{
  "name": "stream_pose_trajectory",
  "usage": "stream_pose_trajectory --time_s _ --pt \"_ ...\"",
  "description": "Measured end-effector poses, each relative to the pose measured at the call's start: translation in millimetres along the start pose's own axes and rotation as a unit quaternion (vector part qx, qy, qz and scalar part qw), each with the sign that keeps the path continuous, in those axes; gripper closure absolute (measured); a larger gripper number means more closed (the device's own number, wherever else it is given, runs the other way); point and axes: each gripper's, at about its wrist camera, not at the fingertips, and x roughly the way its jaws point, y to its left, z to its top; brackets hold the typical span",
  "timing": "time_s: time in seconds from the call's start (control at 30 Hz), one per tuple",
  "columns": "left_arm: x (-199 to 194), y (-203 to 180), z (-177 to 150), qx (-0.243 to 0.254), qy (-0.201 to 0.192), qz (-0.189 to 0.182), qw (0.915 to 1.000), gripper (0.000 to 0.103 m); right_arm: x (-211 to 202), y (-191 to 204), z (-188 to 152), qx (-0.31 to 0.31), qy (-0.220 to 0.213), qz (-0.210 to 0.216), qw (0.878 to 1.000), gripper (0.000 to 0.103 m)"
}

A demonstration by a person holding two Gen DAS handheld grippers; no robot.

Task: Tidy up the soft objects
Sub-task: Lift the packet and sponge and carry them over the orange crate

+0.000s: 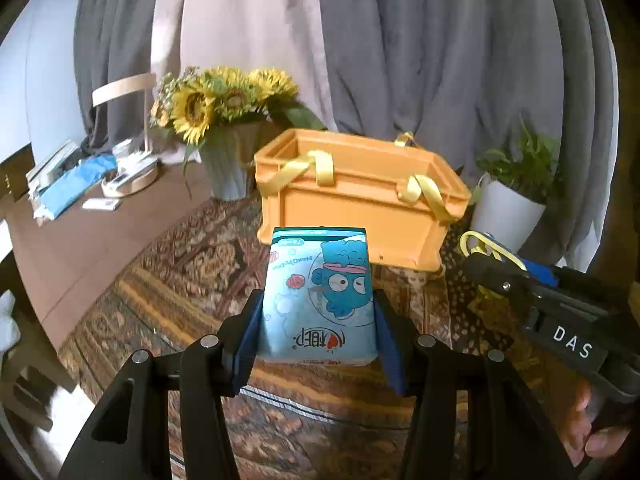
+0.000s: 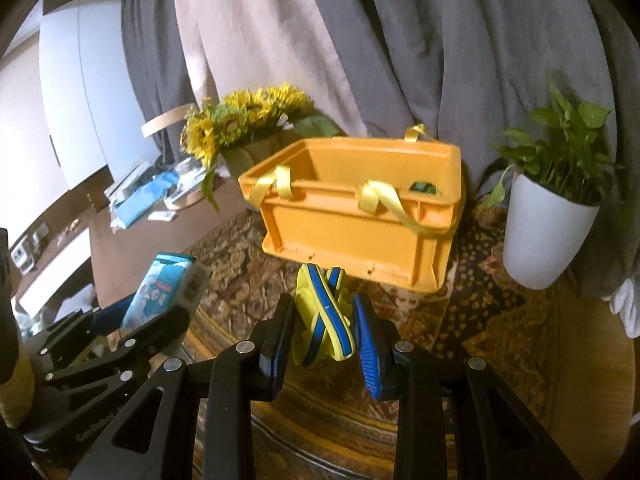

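Carrying tissue pack clamped in left tool and yellow-blue strap bundle pinched in right tool, both short of orange bin: lift clear of near rim, release inside, avoiding yellow handles.
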Motion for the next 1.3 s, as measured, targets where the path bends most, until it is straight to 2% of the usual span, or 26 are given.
stream_pose_trajectory --time_s 0.57,0.9,1.3 --pt "33 26 75 0.045 -0.037 -0.073 0.9956 0.051 17 20 57 0.033 -0.046 -0.063 0.996 0.071" --pt "53 27 118 0.076 -0.063 -0.097 0.9903 0.051 31 18 97 0.045 -0.071 -0.099 0.992 0.071" --pt "85 21 166 0.112 -0.09 -0.109 0.9837 0.051 57 2 138 0.057 -0.077 -0.131 0.987 0.071"
